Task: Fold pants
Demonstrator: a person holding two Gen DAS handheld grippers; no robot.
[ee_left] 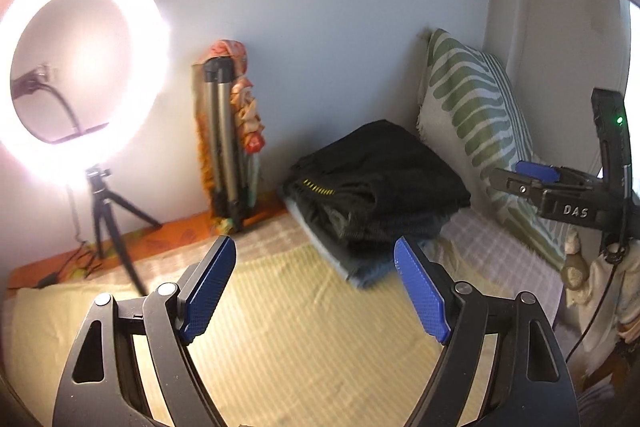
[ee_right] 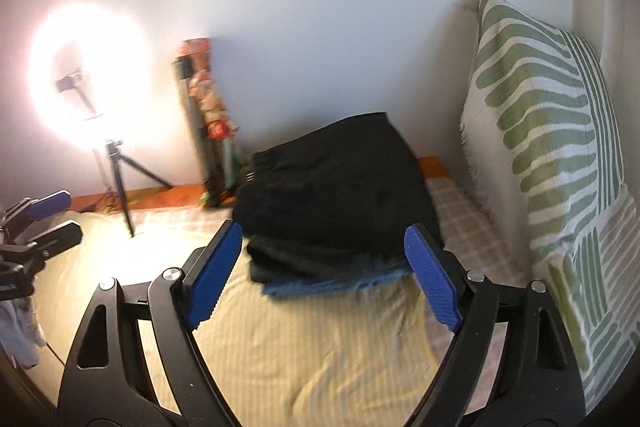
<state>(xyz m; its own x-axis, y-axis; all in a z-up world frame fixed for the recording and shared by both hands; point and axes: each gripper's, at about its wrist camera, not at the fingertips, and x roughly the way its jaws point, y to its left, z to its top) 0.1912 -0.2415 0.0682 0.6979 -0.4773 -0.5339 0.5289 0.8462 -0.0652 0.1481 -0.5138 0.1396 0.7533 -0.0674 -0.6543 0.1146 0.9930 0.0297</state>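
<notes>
Folded black pants [ee_left: 380, 183] lie on top of a stack of folded clothes, over a blue-grey garment [ee_left: 360, 267], at the far side of the bed. In the right wrist view the black pants [ee_right: 340, 195] sit just beyond my fingertips, with the blue garment [ee_right: 332, 285] under them. My left gripper [ee_left: 316, 259] is open and empty, held above the yellow sheet short of the stack. My right gripper [ee_right: 324, 247] is open and empty, close in front of the stack; it also shows in the left wrist view [ee_left: 532, 179] at the right.
A yellow striped sheet [ee_left: 280, 327] covers the bed. A green-patterned pillow [ee_right: 552, 147] leans on the right wall. A lit ring light on a tripod [ee_left: 80, 67] and a folded tripod with cloth [ee_left: 228, 147] stand against the back wall.
</notes>
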